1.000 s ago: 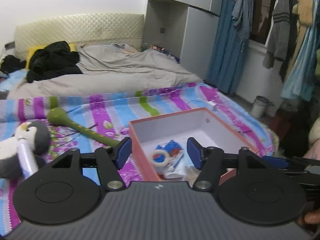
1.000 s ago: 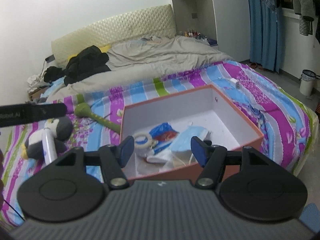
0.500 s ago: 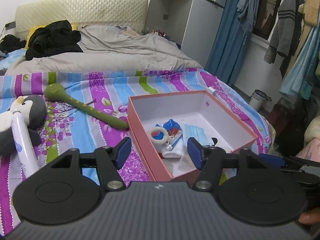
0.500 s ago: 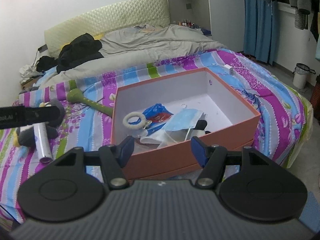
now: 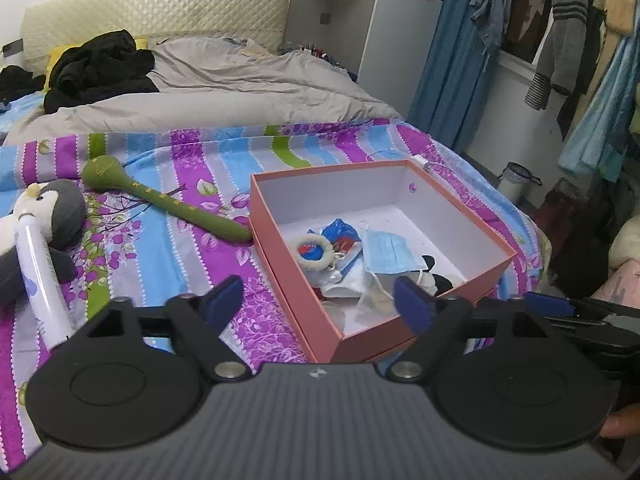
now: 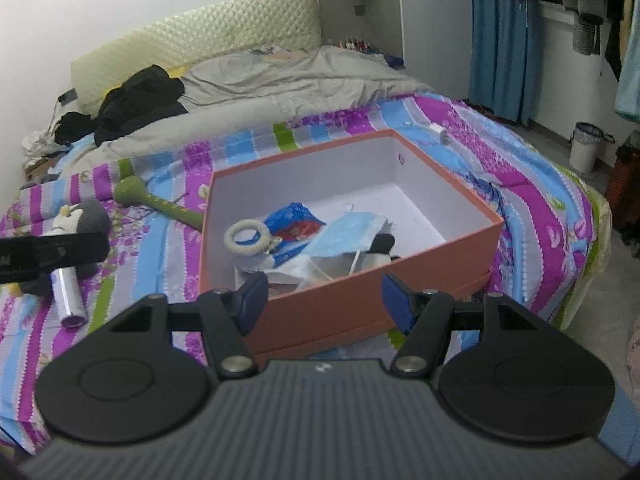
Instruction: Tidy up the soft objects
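An orange box (image 5: 460, 208) (image 6: 340, 308) with white inside sits on the striped bedspread. It holds a blue face mask (image 5: 390, 250) (image 6: 348, 236), a white ring (image 5: 314, 252) (image 6: 248, 238), a blue packet (image 5: 340, 234) and some plastic wrappers. Left of the box lie a grey-and-white penguin plush (image 5: 48, 216) (image 6: 84, 220), a green soft mallet (image 5: 160, 200) (image 6: 160, 204) and a white tube (image 5: 40, 276) (image 6: 68, 300). My left gripper (image 5: 318, 302) hovers before the box's near left corner, its jaws opening with nothing between them. My right gripper (image 6: 324, 302) stands open and empty in front of the box's near wall.
Behind the bedspread are a grey duvet (image 5: 240, 92) and black clothes (image 5: 100, 64) by the headboard. A wardrobe, a blue curtain (image 5: 448, 60) and hanging clothes stand to the right, with a small bin (image 5: 516, 180) on the floor.
Both grippers have sunk and tipped downward, so the inside of the box shows more fully. The left jaws now stand wider apart; the right jaws are unchanged.
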`<action>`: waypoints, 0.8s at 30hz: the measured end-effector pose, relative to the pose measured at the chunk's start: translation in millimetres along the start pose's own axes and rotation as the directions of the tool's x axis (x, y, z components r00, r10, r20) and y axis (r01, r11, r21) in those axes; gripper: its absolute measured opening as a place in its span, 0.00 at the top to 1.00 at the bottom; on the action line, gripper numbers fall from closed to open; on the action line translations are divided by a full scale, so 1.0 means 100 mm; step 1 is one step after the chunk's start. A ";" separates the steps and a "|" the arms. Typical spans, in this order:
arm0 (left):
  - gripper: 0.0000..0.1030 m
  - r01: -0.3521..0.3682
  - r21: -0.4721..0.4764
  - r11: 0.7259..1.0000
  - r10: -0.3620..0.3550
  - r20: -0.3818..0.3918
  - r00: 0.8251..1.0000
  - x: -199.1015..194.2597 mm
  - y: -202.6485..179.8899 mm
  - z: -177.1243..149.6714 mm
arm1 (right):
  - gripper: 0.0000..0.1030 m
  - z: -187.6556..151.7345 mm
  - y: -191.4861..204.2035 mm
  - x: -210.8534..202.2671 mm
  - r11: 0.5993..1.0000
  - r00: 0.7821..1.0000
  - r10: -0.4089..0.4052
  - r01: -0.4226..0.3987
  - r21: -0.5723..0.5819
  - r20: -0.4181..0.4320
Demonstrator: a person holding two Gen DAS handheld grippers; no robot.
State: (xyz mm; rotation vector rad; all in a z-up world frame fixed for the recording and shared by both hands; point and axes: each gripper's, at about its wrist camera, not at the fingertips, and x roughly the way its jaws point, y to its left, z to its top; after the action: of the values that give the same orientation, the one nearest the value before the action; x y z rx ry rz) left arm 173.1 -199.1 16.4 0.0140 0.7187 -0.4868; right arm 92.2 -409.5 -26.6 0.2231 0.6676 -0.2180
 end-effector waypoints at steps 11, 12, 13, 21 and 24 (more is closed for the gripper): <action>0.00 0.010 -0.004 1.000 -0.010 -0.005 1.000 0.03 0.01 -0.04 | 0.00 -0.02 -0.02 0.02 1.000 1.000 -0.021 0.020 0.018 0.006; 0.00 0.007 -0.006 1.000 -0.007 -0.005 1.000 0.04 0.02 -0.04 | 0.00 -0.02 -0.02 0.02 1.000 1.000 -0.023 0.022 0.016 0.009; 0.00 0.000 -0.007 1.000 0.000 -0.003 1.000 0.03 0.02 -0.04 | 0.00 -0.02 -0.02 0.01 1.000 1.000 -0.026 0.026 0.013 0.012; 0.00 -0.033 -0.016 0.999 0.033 0.011 0.999 -0.01 0.04 -0.02 | 0.00 -0.02 -0.01 -0.03 0.999 0.999 -0.039 0.039 0.007 0.017; 0.00 -0.040 -0.022 0.999 0.040 0.010 0.999 -0.02 0.05 -0.02 | 0.00 -0.02 -0.01 -0.04 0.999 0.999 -0.035 0.035 0.008 0.019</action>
State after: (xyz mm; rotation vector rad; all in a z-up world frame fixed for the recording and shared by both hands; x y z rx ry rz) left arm 172.8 -194.0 15.9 0.0053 0.7125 -0.4403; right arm 87.7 -409.0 -25.9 0.2169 0.6524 -0.2563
